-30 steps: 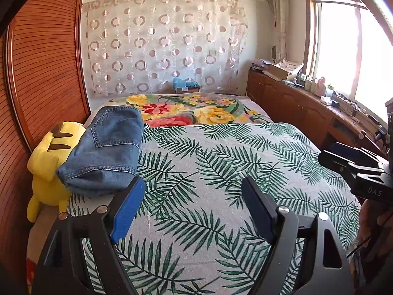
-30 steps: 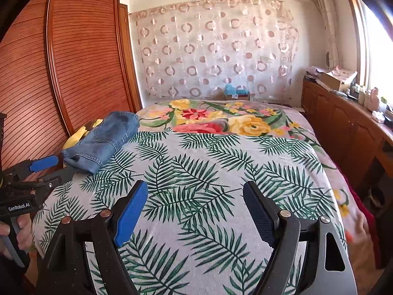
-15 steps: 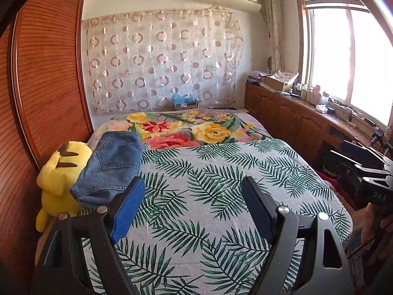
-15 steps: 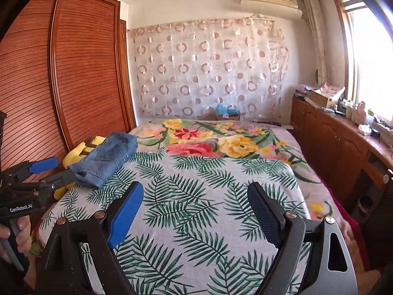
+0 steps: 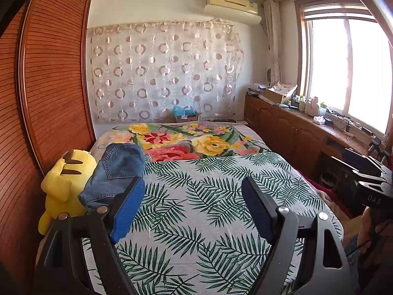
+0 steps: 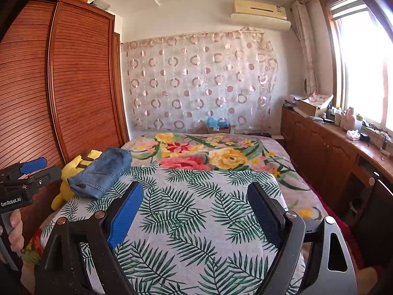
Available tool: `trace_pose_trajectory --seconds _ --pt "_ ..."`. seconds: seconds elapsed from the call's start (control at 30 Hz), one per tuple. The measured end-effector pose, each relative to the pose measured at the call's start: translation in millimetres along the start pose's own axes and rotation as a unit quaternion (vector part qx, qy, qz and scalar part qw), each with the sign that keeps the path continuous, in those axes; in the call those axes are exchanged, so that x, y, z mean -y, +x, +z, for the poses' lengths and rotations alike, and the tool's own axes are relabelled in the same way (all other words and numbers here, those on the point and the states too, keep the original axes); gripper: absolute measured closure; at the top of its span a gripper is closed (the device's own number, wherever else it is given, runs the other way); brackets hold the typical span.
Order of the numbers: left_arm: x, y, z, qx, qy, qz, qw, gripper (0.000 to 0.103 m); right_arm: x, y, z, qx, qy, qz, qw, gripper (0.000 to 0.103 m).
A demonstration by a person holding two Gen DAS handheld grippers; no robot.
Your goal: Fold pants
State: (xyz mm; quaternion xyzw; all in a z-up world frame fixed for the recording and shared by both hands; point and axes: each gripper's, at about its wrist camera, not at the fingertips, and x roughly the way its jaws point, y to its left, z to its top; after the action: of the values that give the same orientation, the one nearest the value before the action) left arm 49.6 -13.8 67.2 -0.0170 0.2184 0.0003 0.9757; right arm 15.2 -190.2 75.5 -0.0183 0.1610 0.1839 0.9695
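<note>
A: Where do the pants (image 5: 115, 172) sit against the jaws?

B: In the left wrist view they lie just beyond the tip of the left-hand pad of the left gripper (image 5: 189, 209), folded into a compact bundle on the bed (image 5: 221, 196), leaning on the yellow plush toy (image 5: 66, 179). Nothing is between the jaws; they stand wide apart.

A: And the right gripper (image 6: 194, 213)?

B: Its jaws are also spread wide with nothing between them, only leaf-print cover. In the right wrist view the pants lie ahead and to the left of its left pad, well apart from it (the other tool shows at that view's left edge, held in a hand (image 6: 14, 226)).

A: So what step is this?

B: Judging by the bundle, the folding looks finished, and both tools are clear of the cloth. The person seems to be at the backing-off stage.

A: How should that be done well?

B: Keep both sets of jaws apart and clear of the denim edge, so no pad snags a fold. If the bundle needs tidying, the left gripper is the nearer one; it should come in low along the bed, since the stack rests partly on the toy and could slump.
</note>
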Motion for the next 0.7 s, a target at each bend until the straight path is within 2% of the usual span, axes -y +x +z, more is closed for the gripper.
trace_pose_trajectory --seconds 0.7 --pt "1.4 -0.4 -0.5 0.000 0.000 -0.001 1.0000 0.022 9.6 3.4 -0.8 0.000 0.001 0.005 1.000 0.015"
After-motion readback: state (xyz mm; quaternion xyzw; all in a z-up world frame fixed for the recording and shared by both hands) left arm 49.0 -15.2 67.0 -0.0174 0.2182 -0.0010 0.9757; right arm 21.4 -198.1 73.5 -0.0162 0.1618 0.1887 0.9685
